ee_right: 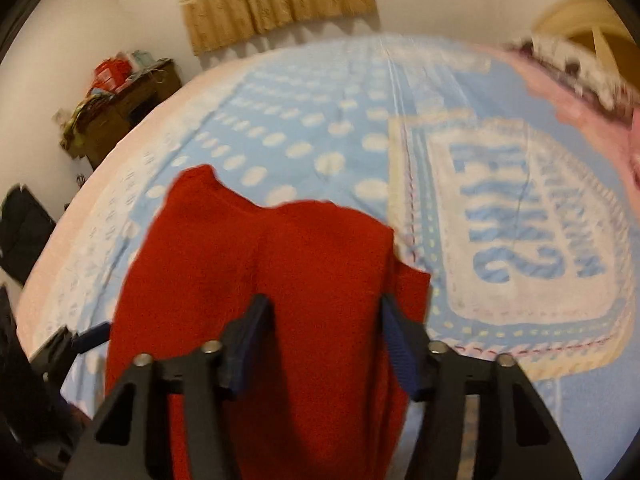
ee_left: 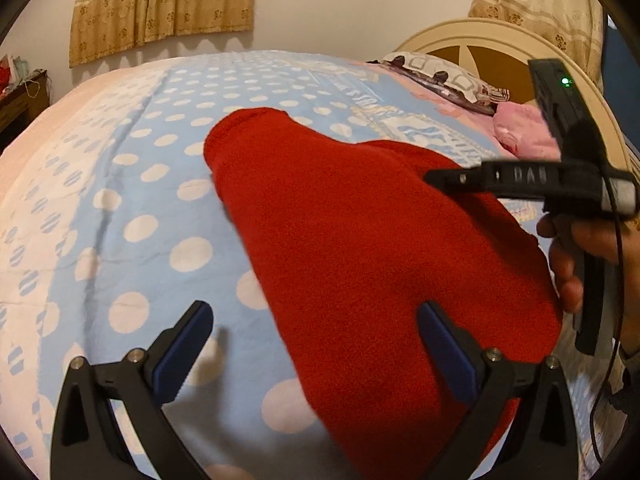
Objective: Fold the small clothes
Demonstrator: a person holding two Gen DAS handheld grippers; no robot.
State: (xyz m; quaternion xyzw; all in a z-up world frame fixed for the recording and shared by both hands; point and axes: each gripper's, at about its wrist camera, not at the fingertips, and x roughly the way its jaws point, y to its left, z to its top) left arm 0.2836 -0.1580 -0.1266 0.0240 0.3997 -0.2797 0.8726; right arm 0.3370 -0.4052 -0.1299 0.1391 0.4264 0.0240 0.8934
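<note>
Red garment (ee_right: pixel 280 280) – spread between the right gripper (ee_right: pixel 324 320) fingers.

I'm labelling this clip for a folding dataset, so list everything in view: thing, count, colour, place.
red garment: one, red, lying on the bedspread, under both grippers.
bedspread: one, light blue with white dots and pink edge, covering the bed.
pillow: one, patterned white and dark, at the headboard.
pink cloth: one, pink, beside the pillow.
headboard: one, cream, far right.
curtains: two, beige, on the wall.
side table: one, brown, cluttered, far left.
left gripper: black with blue pads, open, above the garment's edge.
right gripper: black with blue pads, jaws apart over the garment.
hand: one, holding the right gripper.
</note>
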